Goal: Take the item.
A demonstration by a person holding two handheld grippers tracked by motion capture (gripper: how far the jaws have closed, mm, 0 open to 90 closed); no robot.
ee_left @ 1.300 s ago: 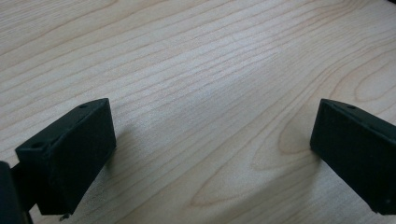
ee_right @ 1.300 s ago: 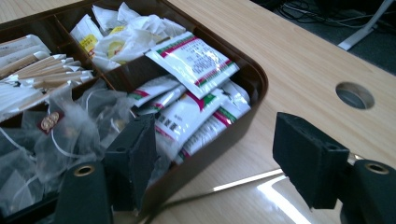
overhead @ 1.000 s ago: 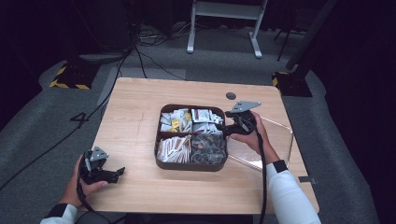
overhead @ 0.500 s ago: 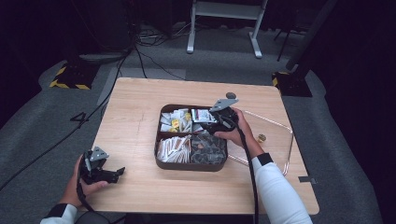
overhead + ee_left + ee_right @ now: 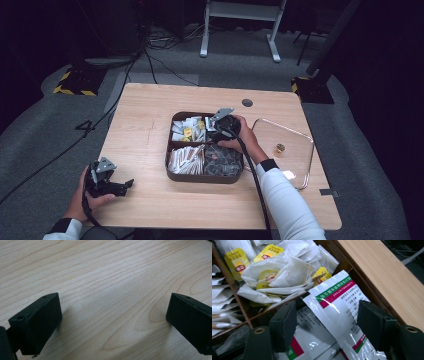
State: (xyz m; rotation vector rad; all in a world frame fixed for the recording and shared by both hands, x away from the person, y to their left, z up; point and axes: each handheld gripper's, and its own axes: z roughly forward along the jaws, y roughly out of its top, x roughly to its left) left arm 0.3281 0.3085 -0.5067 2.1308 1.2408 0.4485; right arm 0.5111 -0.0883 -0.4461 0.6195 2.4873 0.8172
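Observation:
A dark brown four-part tray stands mid-table. My right gripper hangs low over its back right compartment. In the right gripper view the right gripper is open, its jaws either side of a white sachet with green and red stripes, not pressing on it. White tea bags with yellow tags fill the compartment beyond. My left gripper rests on the table at the front left. In its own view the left gripper is open over bare wood.
A clear lid with a gold knob lies right of the tray. The tray's front parts hold stick packets and dark packets. The wooden table has a round hole at the back.
My right hand has moved left and down from the tray's right edge to over its back right compartment. The left hand has stayed where it was.

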